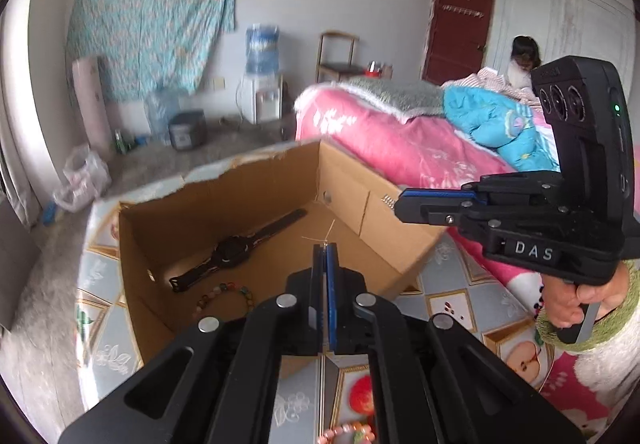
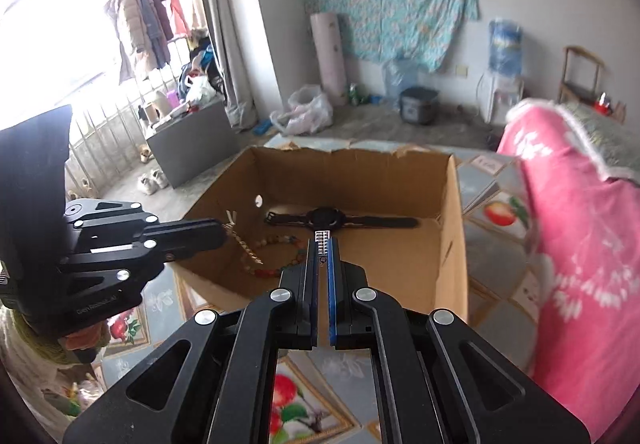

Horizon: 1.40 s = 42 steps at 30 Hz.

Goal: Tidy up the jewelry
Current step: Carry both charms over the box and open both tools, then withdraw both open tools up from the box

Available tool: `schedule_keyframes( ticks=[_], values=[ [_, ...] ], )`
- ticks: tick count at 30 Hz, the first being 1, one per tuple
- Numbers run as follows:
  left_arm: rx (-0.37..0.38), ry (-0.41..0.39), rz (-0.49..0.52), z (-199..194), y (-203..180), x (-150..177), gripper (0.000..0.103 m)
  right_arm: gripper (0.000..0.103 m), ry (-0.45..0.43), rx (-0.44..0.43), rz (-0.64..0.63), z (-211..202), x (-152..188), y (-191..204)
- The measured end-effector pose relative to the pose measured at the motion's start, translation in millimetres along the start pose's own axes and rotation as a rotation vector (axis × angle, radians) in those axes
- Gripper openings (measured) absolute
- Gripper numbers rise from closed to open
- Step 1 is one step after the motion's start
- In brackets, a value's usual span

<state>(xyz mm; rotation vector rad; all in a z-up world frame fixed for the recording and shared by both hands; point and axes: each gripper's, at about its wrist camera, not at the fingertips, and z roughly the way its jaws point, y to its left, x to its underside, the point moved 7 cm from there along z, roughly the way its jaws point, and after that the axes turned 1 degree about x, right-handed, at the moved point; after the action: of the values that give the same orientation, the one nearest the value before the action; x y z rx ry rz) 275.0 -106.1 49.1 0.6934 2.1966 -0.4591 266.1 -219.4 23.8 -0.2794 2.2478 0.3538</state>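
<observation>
An open cardboard box (image 1: 256, 184) (image 2: 352, 172) stands on the table. Inside it lie a black watch (image 1: 234, 252) (image 2: 325, 219) and a multicoloured bead bracelet (image 1: 224, 294) (image 2: 276, 270). My left gripper (image 1: 325, 246) (image 2: 223, 230) hangs over the box's near side, shut on a thin gold chain (image 2: 244, 250) that dangles into the box; a pale thread sticks out at its tip. To its right, my right gripper (image 2: 323, 235) (image 1: 396, 204) is above the box, shut on a small silver linked piece (image 2: 323, 240) (image 1: 387, 199).
The table (image 1: 448, 300) wears a fruit-patterned cloth, and a pink bead bracelet (image 1: 348, 434) lies on it near me. A bed with a pink blanket (image 2: 580, 264) crowds the table's right side. A person (image 1: 524, 60) sits far back by the door.
</observation>
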Motion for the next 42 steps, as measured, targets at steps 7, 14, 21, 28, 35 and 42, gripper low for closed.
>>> schedule_keyframes(
  ticks=[7,14,21,28,35,42],
  values=[
    [0.044,0.198,-0.135,74.6,36.3,-6.0,0.001,0.009,0.099,-0.034,0.037,56.5,-12.5,-19.7],
    [0.036,0.183,-0.149,70.3,40.7,-6.8,0.040,0.016,0.032,-0.021,0.091,29.8,-17.6,-35.9],
    [-0.037,0.117,-0.165,26.5,49.8,-10.8,0.069,0.050,-0.040,0.050,0.214,-11.7,-10.2,-74.1],
    [-0.100,-0.029,-0.337,-41.3,93.7,22.7,0.091,0.056,0.020,-0.020,0.470,-17.8,23.0,-120.6],
    [-0.047,0.061,-0.495,-23.2,105.5,77.1,0.091,0.059,0.150,-0.178,0.533,12.7,38.0,-90.9],
    [0.038,0.061,-0.521,-15.8,94.2,84.2,0.092,0.059,0.171,-0.075,0.481,2.7,42.2,-70.7]
  ],
)
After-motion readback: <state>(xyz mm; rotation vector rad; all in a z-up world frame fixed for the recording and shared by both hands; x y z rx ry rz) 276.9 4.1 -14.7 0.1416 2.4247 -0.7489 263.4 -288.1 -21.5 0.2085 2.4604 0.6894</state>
